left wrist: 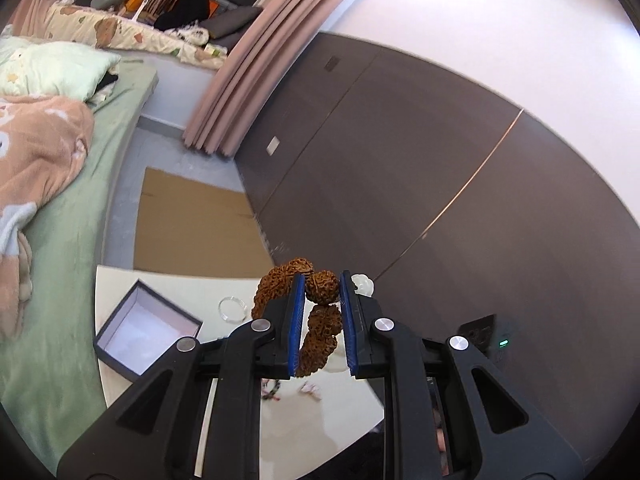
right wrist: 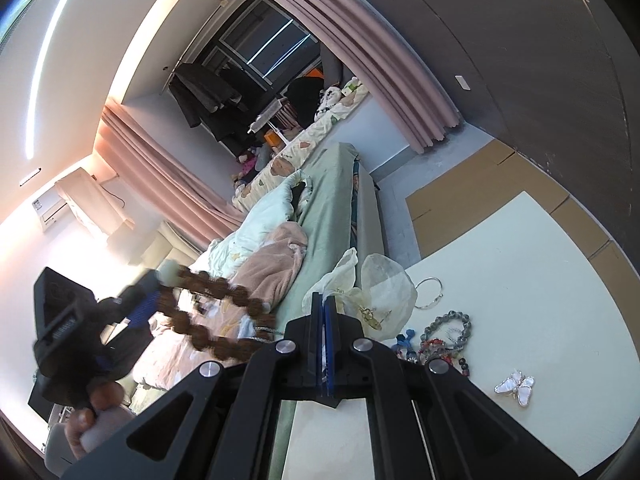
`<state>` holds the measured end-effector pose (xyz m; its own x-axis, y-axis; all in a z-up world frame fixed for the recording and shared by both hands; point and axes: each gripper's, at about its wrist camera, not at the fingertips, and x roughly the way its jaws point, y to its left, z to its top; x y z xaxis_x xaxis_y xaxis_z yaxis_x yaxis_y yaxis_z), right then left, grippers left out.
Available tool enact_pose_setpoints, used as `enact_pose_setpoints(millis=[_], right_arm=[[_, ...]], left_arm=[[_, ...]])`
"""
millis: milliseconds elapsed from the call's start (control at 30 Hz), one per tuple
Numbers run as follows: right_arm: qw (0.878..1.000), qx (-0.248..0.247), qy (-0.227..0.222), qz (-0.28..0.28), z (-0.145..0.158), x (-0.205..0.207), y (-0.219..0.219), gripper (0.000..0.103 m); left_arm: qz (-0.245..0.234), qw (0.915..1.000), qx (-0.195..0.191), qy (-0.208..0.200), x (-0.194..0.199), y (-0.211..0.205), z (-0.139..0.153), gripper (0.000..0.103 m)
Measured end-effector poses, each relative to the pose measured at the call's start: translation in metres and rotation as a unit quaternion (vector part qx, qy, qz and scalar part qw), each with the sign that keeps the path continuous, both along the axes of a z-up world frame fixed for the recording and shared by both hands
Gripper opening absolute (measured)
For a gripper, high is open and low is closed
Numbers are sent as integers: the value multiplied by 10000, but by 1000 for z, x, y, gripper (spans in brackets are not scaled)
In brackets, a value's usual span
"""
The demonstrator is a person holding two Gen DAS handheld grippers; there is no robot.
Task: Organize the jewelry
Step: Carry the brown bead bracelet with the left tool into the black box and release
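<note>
Your left tongs (left wrist: 320, 292) are clamped on a brown bead bracelet (left wrist: 320, 320), the blue pads pressing 1 knobbly bead while the rest of the loop hangs free in the air, well above the white table (left wrist: 120, 280); from the right wrist view the same bracelet (right wrist: 216, 312) dangles over the bed side. Your right tongs (right wrist: 324, 308) are closed to a sliver, and whether they pinch the pale gauze pouch (right wrist: 380, 292) just ahead of them, you cannot tell from here. The open dark box (left wrist: 140, 332) near the table corner looks empty, so by my reckoning nothing is sorted yet; a clear ring (left wrist: 231, 308) lies beside it. Left to do: the thin silver bangle (right wrist: 430, 292), the grey bead bracelet (right wrist: 450, 328), the red beaded pieces (right wrist: 436, 352) and the white butterfly brooch (right wrist: 516, 386), all loose on the table.
</note>
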<state>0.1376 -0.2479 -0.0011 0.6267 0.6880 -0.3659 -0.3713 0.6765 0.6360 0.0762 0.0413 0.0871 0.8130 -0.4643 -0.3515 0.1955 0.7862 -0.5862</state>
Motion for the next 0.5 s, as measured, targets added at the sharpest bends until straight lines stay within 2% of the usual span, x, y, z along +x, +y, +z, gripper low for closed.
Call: enact_pose_setpoints(millis=[200, 333, 500], right_arm=[[9997, 111, -9, 230, 9, 11, 11, 2], [9980, 123, 37, 627, 13, 22, 40, 2], [9936, 88, 232, 1105, 3, 38, 83, 2]], left_arm=[[68, 9994, 42, -331, -9, 9, 35, 18], [310, 9980, 64, -553, -15, 26, 58, 18], [532, 9962, -31, -689, -25, 52, 61, 18]])
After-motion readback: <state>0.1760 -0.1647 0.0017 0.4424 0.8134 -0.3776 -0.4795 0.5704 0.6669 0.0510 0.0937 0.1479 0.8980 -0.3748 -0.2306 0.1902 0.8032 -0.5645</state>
